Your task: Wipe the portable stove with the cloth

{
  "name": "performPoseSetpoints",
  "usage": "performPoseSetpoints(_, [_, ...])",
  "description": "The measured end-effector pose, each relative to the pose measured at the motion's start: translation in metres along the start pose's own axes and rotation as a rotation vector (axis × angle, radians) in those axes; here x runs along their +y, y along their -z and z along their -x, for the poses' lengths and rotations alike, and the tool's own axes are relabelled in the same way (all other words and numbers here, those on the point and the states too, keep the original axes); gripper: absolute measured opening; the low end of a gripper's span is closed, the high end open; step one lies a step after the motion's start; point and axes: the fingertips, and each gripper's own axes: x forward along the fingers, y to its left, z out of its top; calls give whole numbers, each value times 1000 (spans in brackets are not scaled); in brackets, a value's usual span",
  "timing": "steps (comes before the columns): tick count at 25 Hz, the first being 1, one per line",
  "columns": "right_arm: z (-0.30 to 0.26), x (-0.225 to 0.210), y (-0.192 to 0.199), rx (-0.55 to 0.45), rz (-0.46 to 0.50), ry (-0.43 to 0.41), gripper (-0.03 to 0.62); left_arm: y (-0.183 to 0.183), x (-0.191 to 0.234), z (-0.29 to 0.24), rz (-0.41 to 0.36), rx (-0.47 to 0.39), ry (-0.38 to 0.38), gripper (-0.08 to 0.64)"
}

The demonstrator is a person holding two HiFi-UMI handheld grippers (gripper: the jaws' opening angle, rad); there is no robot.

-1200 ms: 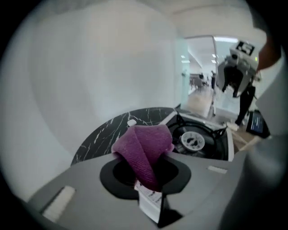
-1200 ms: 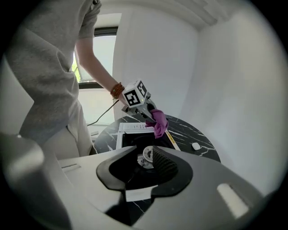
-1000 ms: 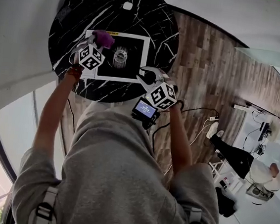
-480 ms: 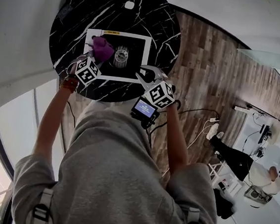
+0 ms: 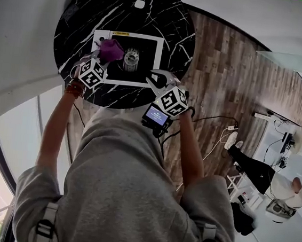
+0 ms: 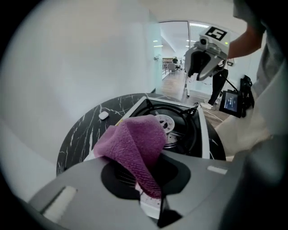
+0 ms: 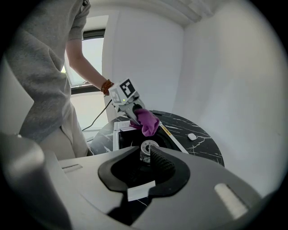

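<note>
The portable stove [image 5: 158,59], white-rimmed with a black top and a round burner [image 5: 129,59], sits on the round black marble table [image 5: 172,23]. My left gripper [image 5: 105,56] is shut on the purple cloth [image 5: 111,49], which rests on the stove's left part, beside the burner. In the left gripper view the cloth [image 6: 135,143] bunches out of the jaws above the burner [image 6: 165,123]. My right gripper [image 5: 158,80] is shut and empty over the stove's near right corner. From the right gripper view its jaws [image 7: 150,166] point at the burner [image 7: 146,148], with the cloth [image 7: 146,120] beyond.
A small white object [image 5: 139,5] lies near the table's far edge. A white wall curves round the table's left and far sides. A small screen [image 5: 155,116] hangs at the person's waist. Wood floor, cables and another person [image 5: 273,181] lie to the right.
The left gripper has dragged the cloth from the stove's far left corner toward the near side, then eased back a little. The right gripper has stayed in place.
</note>
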Motion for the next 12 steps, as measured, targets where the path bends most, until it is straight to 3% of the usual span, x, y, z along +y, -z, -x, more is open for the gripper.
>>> performPoseSetpoints(5, [3, 5, 3, 8, -3, 3, 85, -10, 9, -32, 15, 54, 77, 52])
performPoseSetpoints(8, [3, 6, 6, 9, -3, 5, 84, -4, -4, -30, 27, 94, 167, 51])
performPoseSetpoints(12, [1, 8, 6, 10, -3, 1, 85, 2, -30, -22, 48, 63, 256, 51])
